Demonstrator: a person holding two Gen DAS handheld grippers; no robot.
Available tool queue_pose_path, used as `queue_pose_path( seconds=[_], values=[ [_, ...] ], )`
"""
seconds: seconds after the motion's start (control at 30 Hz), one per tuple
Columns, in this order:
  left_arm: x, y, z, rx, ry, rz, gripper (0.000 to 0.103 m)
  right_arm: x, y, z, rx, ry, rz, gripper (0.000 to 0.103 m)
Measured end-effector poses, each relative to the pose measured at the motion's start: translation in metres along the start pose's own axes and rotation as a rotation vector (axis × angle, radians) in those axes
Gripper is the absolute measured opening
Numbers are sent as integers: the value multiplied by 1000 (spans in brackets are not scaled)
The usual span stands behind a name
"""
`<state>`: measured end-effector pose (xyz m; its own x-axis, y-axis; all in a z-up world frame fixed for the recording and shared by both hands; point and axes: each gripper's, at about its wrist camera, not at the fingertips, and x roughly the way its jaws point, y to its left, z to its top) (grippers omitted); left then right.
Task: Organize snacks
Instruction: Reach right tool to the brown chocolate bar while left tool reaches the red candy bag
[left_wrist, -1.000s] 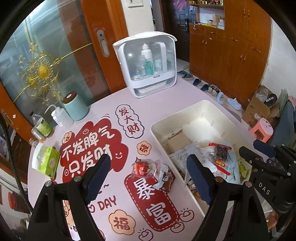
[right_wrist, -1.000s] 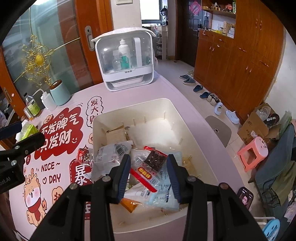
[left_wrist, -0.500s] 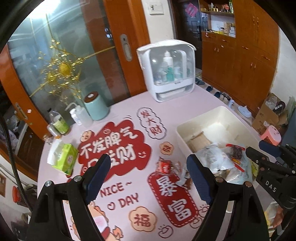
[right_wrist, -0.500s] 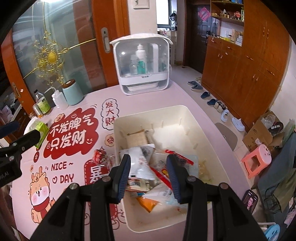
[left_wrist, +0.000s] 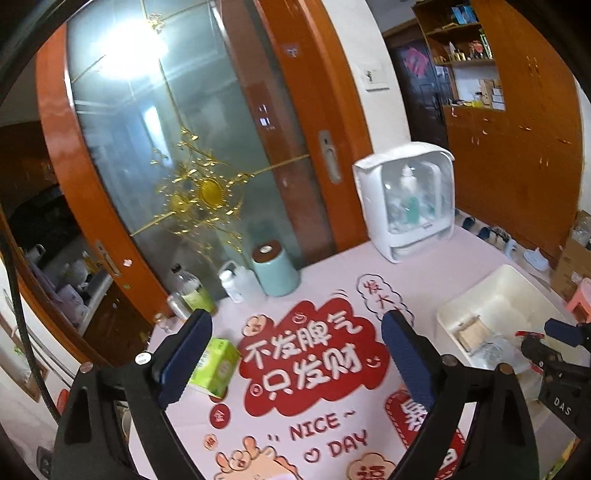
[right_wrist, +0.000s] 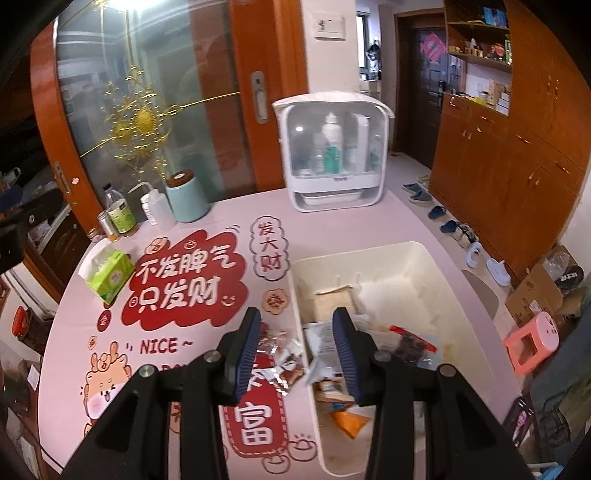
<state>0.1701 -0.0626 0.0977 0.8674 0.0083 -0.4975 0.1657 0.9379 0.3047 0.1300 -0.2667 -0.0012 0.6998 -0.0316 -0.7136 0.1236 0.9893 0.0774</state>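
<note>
A cream bin stands on the pink table at the right, with several snack packets heaped in its near half. A few loose red and silver packets lie on the mat just left of the bin. My right gripper hovers above the bin's left wall, its jaws a narrow gap apart with nothing between them. My left gripper hangs over the red lettering on the mat, jaws wide and still opening, empty. In the left wrist view the bin and the right gripper show at the right edge.
A white clear-fronted case stands at the table's back. A teal canister, a squeeze bottle and a green-labelled bottle line the back left. A green tissue box sits near the left edge. A pink stool stands on the floor.
Both grippers have drawn back and risen from the table, so more of the room shows. The left view tilted up and lost the loose packets. The left jaws stand wider.
</note>
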Motion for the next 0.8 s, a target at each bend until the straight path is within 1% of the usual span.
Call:
queue_pose_path(
  seconds=[0.13, 0.23, 0.43, 0.6, 0.7, 0.8],
  values=[
    [14, 6, -13, 18, 42, -9, 93, 6, 17, -4, -19, 9, 15, 52],
    [33, 4, -31, 46, 100, -28, 93, 12, 27, -9, -34, 22, 26, 53],
    [69, -7, -64, 105, 197, -68, 93, 36, 46, -27, -39, 87, 48, 53],
    [96, -16, -85, 149, 255, -96, 93, 63, 59, -52, -21, 145, 73, 53],
    [110, -21, -99, 187, 286, -113, 93, 76, 64, -67, 2, 160, 74, 53],
    [123, -26, -111, 233, 309, -138, 93, 88, 65, -85, 33, 158, 79, 53]
  ],
)
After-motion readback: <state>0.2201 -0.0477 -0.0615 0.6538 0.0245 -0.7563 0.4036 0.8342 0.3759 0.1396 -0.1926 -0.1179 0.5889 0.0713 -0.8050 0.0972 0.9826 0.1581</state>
